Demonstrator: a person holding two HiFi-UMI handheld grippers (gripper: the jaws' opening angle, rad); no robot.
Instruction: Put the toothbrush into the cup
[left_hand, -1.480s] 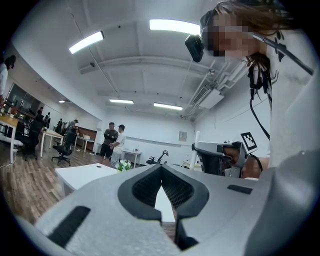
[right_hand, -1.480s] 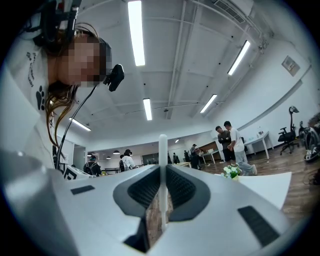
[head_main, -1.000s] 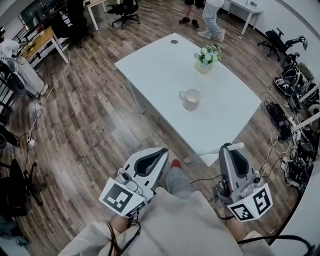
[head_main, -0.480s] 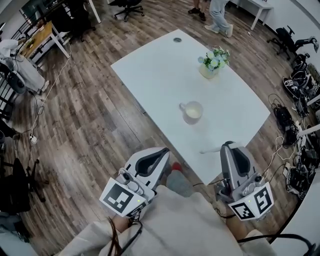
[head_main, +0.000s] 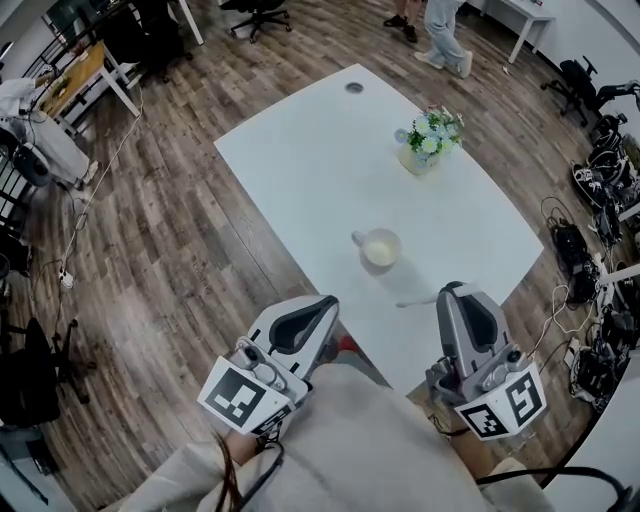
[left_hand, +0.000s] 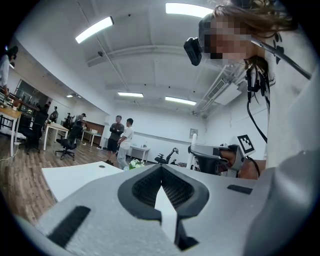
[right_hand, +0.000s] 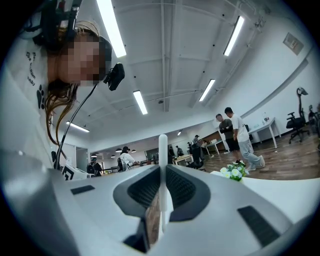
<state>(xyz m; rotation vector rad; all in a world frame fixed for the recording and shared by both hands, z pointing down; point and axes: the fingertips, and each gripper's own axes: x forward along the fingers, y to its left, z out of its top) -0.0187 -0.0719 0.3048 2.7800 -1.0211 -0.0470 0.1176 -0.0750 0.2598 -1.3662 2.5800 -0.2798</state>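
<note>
Overhead first, head view. Both grippers are held low in front of the person's torso, side by side and well apart, each pointing level toward the white table (head_main: 310, 150). Left gripper (head_main: 325, 305) sits over the wood floor just off the table's near corner. Right gripper (head_main: 456, 292) has its tips at the table's near edge, with the toothbrush (head_main: 418, 300) sticking out crosswise to the left from those tips, above the tabletop. Cup (head_main: 381, 248) stands upright on the table beyond the toothbrush, apart from it, handle to the left. Flower pot (head_main: 430, 135) stands farther back.

Left gripper view: jaws together at the tips, nothing between the pads; table and right gripper ahead.

Right gripper view: jaws clamped on the toothbrush, which runs upright between the pads, its rounded white end rising above them.
</note>
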